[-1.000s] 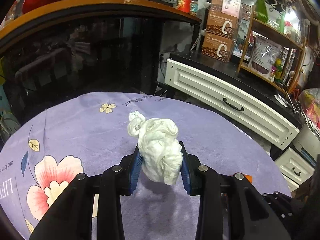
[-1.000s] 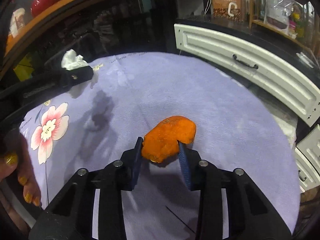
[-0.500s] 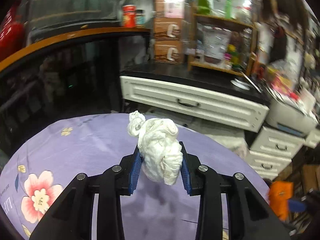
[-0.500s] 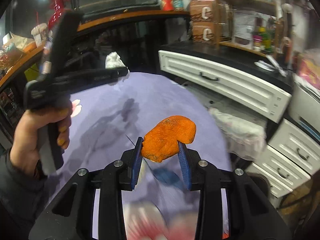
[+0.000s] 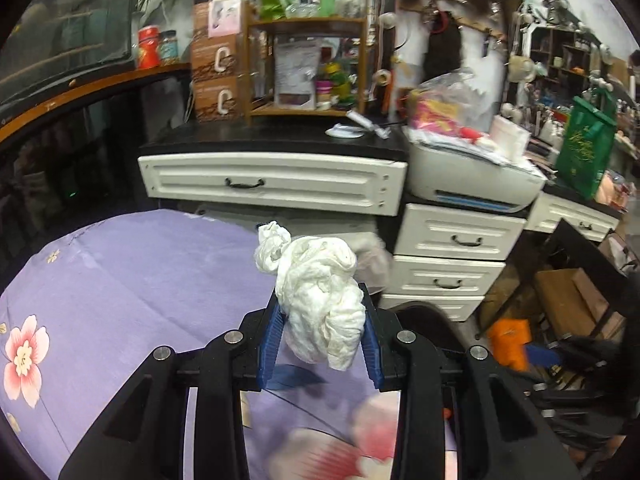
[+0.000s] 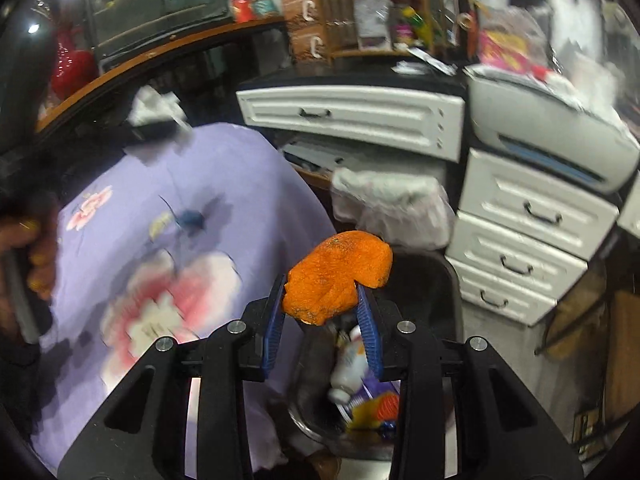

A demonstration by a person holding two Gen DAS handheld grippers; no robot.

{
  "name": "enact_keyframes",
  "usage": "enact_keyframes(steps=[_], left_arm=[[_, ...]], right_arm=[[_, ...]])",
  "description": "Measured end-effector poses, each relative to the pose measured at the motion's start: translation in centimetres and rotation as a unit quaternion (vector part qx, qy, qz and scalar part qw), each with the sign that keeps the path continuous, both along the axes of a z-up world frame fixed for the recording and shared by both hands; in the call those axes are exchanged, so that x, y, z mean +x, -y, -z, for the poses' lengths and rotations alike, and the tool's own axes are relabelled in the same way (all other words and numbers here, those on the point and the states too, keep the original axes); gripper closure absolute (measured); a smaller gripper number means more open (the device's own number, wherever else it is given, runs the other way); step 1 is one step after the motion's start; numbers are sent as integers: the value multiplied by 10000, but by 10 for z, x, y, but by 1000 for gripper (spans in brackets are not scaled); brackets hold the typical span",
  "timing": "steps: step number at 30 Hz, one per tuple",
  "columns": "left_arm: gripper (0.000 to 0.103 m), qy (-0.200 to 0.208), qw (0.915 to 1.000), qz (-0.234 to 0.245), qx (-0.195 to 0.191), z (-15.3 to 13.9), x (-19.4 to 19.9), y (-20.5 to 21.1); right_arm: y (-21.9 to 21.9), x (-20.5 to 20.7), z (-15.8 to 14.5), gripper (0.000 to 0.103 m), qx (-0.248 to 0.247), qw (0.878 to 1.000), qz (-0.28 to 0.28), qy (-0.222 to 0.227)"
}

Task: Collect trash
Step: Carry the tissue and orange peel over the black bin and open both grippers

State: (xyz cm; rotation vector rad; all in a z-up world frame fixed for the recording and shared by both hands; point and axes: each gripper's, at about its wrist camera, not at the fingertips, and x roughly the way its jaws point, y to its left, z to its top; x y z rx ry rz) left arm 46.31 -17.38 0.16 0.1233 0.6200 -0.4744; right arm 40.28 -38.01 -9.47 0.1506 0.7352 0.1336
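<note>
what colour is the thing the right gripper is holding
Bright orange, a peel-like piece, clearest in the right wrist view, pinched by the right gripper.

Your left claw point(image 5: 322, 344) is clamped on the tissue wad point(image 5: 320, 300), blue pads point(image 5: 270, 344) pressing it from both sides, the wad poking up past the tips. Under it lies the purple cloth point(image 5: 132, 276) with a pink flower point(image 5: 24, 356) at the left. Ahead stand white drawers point(image 5: 452, 258) and a long white drawer point(image 5: 272, 184) under a black top. Off to the right, something orange point(image 5: 508, 342), blurred, beside a blue pad near the floor.
</note>
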Motion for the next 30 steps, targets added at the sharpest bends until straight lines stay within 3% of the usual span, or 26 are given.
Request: enact_keyframes(steps=[6,17,19,23,25,30], left_arm=[[68,-63,9996,203,-166,-5,-31,23],[68,-558,9967,558,-161,30,-68,79],[68,-646,9961,588,-147,37,-72,86],[68,-779,9947,668,-104,48,-79,99],[68,-805,9942,704,-83,51,-82,103],[68,-902,9932,742,-15,62,-85,112]], right_arm=[[17,-6,44,68,140,9992,111,-368],[32,14,136,67,466,9918,419,-1112],[36,17,147,62,478,9904,538,-1184],[46,17,158,54,591,9876,722,-1262],[49,14,156,43,584,9874,790,-1244],[57,-2,140,41,550,9887,885,-1074]])
